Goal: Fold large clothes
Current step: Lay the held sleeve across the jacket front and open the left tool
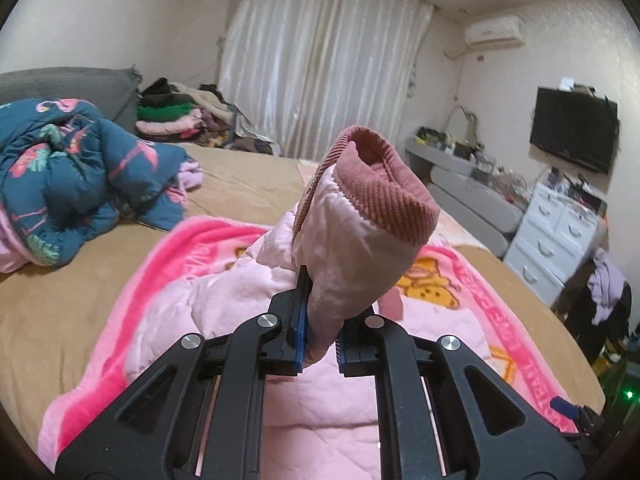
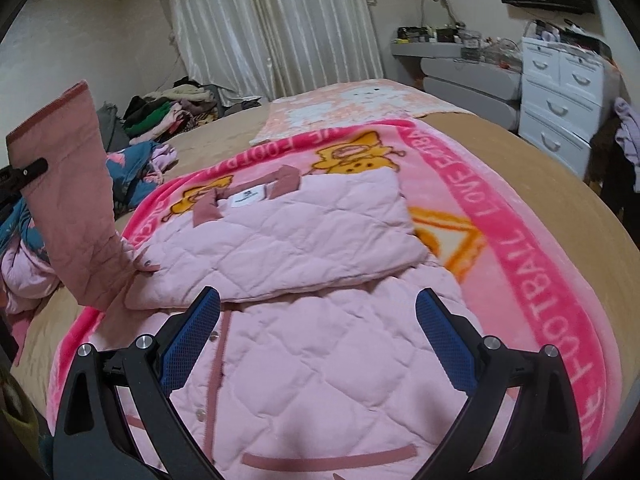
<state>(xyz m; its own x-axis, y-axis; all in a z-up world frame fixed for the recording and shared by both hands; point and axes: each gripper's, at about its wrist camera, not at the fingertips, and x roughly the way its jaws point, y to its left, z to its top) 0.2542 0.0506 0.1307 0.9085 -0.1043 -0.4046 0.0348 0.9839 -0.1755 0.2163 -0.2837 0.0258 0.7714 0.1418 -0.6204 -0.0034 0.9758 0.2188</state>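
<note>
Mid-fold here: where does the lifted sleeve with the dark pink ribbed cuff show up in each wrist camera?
Left wrist view: the pale pink quilted sleeve with the dark pink ribbed cuff stands at centre, pinched in the left claw.
Right wrist view: the same sleeve rises at the far left edge, with the left claw clamped on it; the right claw hangs open over the jacket body.
Shared landmark: the white pleated curtain.
</note>
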